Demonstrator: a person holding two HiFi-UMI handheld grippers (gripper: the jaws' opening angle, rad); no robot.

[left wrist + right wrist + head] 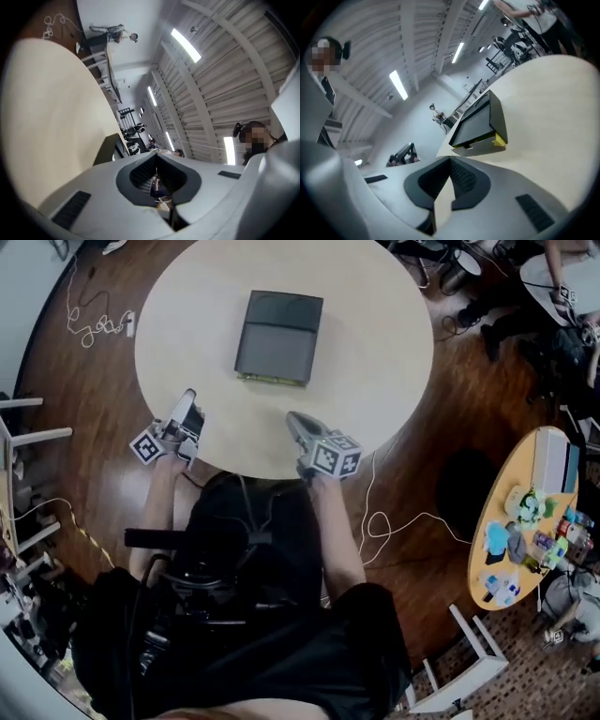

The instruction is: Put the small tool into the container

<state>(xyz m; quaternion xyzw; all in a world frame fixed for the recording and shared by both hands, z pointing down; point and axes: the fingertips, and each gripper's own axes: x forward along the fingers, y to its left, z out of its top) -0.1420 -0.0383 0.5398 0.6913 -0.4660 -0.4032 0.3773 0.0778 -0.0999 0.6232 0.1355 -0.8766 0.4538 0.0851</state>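
Facing one dark container (pixel 278 337) on one round table (pixel 384 362): left gripper (pixel 190 396), right gripper (pixel 293 418), both jaws together, empty.

The container (pixel 278 337), a dark grey rectangular box with its lid shut and yellow trim along its near edge, lies flat on the pale table (pixel 375 324). It is ahead of the left gripper (pixel 188 399) and right gripper (pixel 294 418), touching neither.

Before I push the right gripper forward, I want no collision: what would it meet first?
Likely the dark box on the round table, ahead of the shut right gripper; depth is unclear.
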